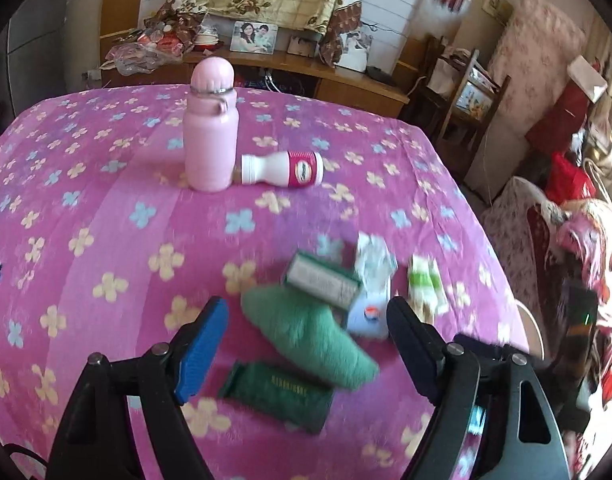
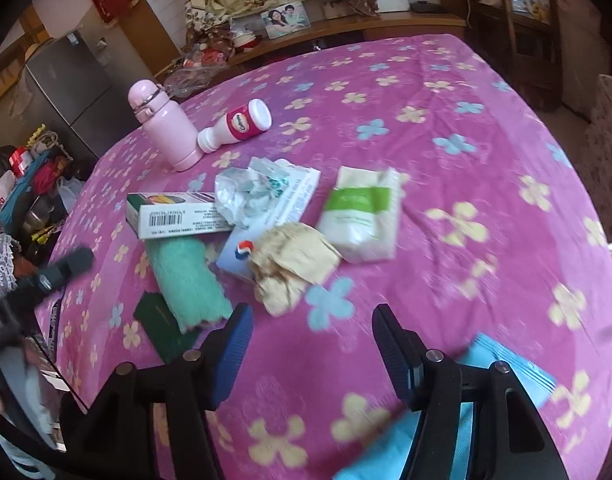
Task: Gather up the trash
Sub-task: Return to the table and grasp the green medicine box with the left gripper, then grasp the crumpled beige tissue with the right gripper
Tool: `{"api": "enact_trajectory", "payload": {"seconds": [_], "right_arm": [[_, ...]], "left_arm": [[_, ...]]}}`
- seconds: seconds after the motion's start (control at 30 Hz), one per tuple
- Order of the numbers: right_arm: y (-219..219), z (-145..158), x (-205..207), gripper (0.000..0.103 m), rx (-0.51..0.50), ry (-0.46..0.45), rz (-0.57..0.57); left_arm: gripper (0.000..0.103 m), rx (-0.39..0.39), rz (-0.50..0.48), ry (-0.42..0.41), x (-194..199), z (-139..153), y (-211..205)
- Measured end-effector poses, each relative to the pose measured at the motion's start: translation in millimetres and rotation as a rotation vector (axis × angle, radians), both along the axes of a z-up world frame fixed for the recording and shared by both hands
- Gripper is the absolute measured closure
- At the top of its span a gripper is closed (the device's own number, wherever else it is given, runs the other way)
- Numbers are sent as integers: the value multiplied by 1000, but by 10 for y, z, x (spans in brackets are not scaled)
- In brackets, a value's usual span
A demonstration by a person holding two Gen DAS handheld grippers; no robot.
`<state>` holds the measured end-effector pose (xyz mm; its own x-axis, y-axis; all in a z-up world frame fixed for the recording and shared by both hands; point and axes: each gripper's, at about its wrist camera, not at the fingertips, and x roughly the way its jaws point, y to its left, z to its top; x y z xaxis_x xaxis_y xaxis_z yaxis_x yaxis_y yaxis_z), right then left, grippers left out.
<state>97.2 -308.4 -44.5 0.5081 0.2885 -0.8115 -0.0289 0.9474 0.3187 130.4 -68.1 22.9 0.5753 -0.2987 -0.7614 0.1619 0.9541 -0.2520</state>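
Observation:
A cluster of items lies on the pink flowered cloth: a green-and-white carton (image 2: 174, 214), a crumpled white wrapper (image 2: 250, 192), a crumpled beige paper (image 2: 294, 264), a tissue pack with a green band (image 2: 362, 216), a green fuzzy cloth (image 2: 186, 280) and a dark green packet (image 2: 162, 320). My left gripper (image 1: 308, 316) is open over the green cloth (image 1: 310, 336), with the carton (image 1: 322, 282) just beyond. My right gripper (image 2: 310, 320) is open and empty, just short of the beige paper.
A pink flask (image 1: 212, 128) stands upright with a white bottle with a red label (image 1: 284, 170) lying beside it. A blue bag (image 2: 502, 364) lies under my right gripper. A wooden sideboard (image 1: 346, 76) is behind the table.

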Motion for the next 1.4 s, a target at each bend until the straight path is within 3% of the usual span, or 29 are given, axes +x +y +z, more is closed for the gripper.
{"api": "enact_trajectory", "payload": {"seconds": [0.1, 0.2, 0.4, 0.57, 0.67, 0.77, 0.83, 1.03, 1.07, 1.1, 1.4], "right_arm": [[63, -33, 105, 37, 9, 6, 4], [90, -54, 167, 37, 17, 8, 7], [45, -139, 205, 37, -13, 38, 20], [13, -144, 179, 37, -20, 45, 24], [38, -99, 176, 37, -20, 37, 38], [92, -79, 203, 37, -35, 25, 49], [133, -87, 234, 37, -43, 23, 53], [203, -211, 339, 38, -39, 16, 56], [201, -226, 333, 44, -27, 11, 57], [198, -226, 320, 69, -19, 5, 57], [16, 108, -74, 75, -7, -79, 77]], "left_arm": [[20, -12, 13, 27, 265, 33, -22], [20, 18, -32, 59, 469, 26, -169], [20, 225, -158, 129, 656, -199, -592], [20, 336, -162, 221, 726, -558, -556], [20, 312, -137, 259, 783, -676, -400], [22, 206, -99, 266, 832, -681, -201], [34, 130, -98, 259, 837, -656, -108], [35, 83, -105, 193, 694, -582, -54], [35, 81, -101, 178, 651, -552, -39], [36, 81, -96, 156, 597, -501, -22], [36, 60, -137, 16, 95, -93, -94]]}}
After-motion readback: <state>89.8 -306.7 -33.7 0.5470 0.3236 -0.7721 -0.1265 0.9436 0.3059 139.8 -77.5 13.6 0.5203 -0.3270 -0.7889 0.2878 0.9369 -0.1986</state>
